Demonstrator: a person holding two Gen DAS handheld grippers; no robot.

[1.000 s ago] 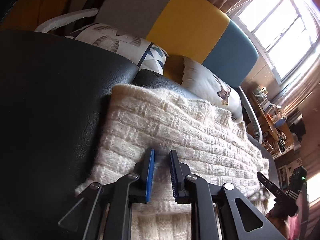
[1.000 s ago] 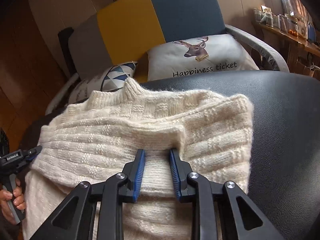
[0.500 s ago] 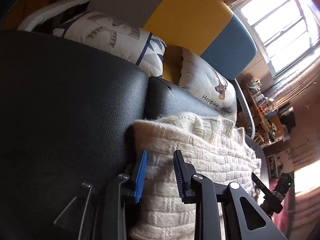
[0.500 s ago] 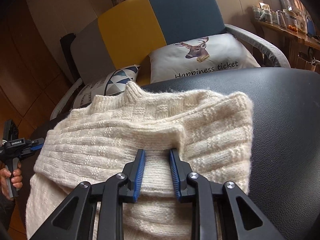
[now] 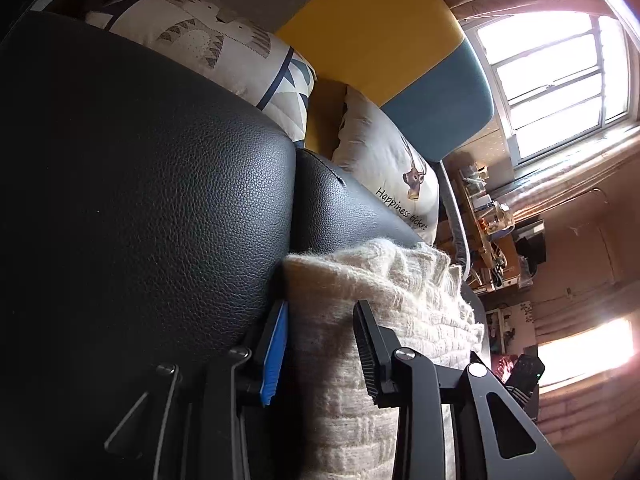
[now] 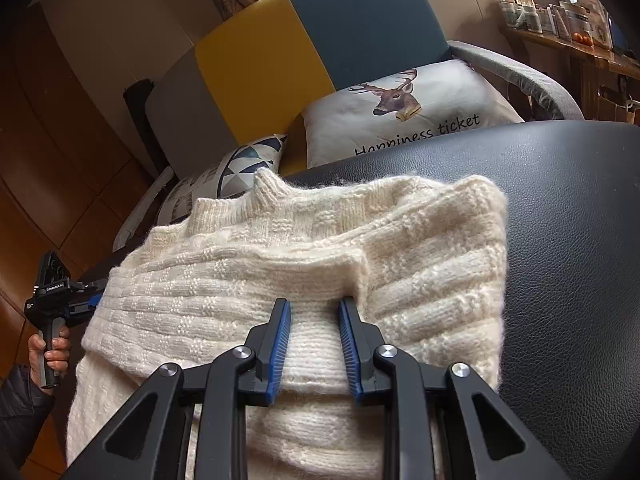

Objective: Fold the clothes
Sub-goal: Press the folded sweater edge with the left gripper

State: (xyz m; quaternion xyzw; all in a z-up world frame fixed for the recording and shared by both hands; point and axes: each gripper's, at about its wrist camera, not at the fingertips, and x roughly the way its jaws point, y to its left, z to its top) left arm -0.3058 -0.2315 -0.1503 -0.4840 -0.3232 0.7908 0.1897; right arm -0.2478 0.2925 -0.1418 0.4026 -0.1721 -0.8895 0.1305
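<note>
Sweater: I see a cream knitted sweater [image 6: 320,248] lying on a black leather cushion [image 6: 568,208], one layer already laid over another, its collar pointing toward the armchair behind.
Right gripper: my right gripper [image 6: 314,344] sits low over the sweater's near part, its blue-padded fingers [image 6: 280,344] set apart with a band of knit between them; the pads stand clear of the wool on each side, so nothing is pinched.
Left gripper: my left gripper [image 5: 320,352] is at the sweater's [image 5: 360,296] left edge, jaws spread wide around the bunched knit; I cannot tell if the pads touch it.
Left gripper seen from the right wrist: the tool [image 6: 60,296] shows at the far left edge of the sweater, held by a hand [image 6: 48,356] in a dark sleeve; a small white label on its body reads something like "GenRobot.AI", though it is tiny.
Writing: the white deer pillow [image 6: 404,116] on the armchair [image 6: 340,28] reads "Happiness ticket" in black script.
Other pillow: a geometric blue-and-white pillow [image 6: 224,176] lies just beside it.
Window: bright, behind the armchair in the left wrist view [image 5: 560,88].
</note>
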